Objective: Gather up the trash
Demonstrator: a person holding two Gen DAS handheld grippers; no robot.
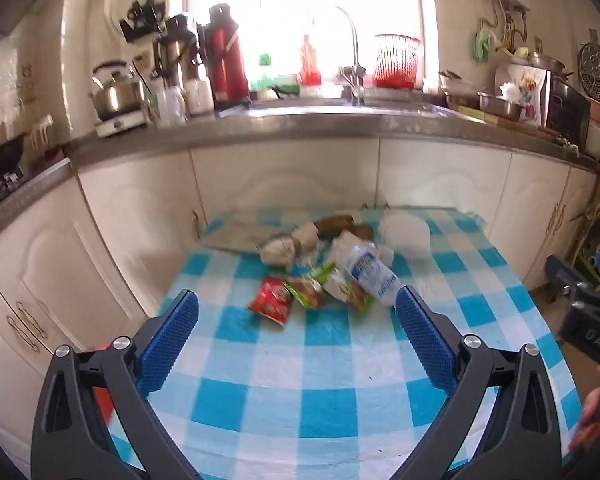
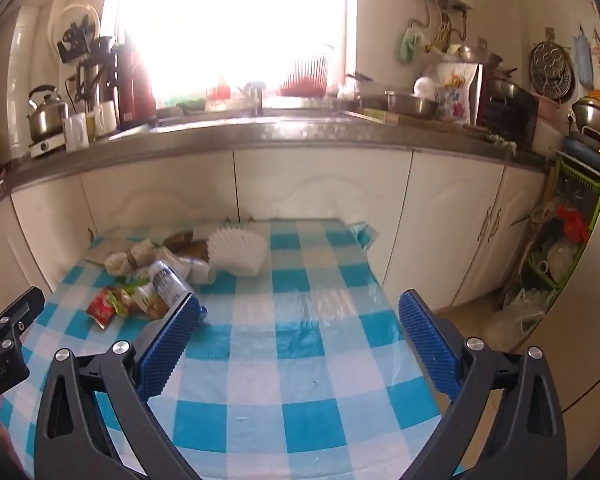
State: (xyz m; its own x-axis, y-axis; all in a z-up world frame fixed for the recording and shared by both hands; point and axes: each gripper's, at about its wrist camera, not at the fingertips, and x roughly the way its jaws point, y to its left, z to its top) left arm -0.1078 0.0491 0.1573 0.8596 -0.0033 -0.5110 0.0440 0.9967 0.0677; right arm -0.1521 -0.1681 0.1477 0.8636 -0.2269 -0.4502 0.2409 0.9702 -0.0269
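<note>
Both claws gape wide and hold nothing: left gripper (image 1: 297, 322) aimed at the trash pile (image 1: 324, 268), right gripper (image 2: 299, 326) over bare checked tablecloth (image 2: 300, 360); red packet (image 1: 271, 300), crushed bottle (image 1: 370, 270), white foam net (image 2: 238, 254) lie clustered at the far side; judging by that, collecting has not begun; all remains.

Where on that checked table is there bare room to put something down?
The near half of the checked tablecloth is bare, from the red packet forward. So is the right strip beside the white paper cups. The far left is crowded: crushed bottle, snack wrappers and wadded paper.
</note>
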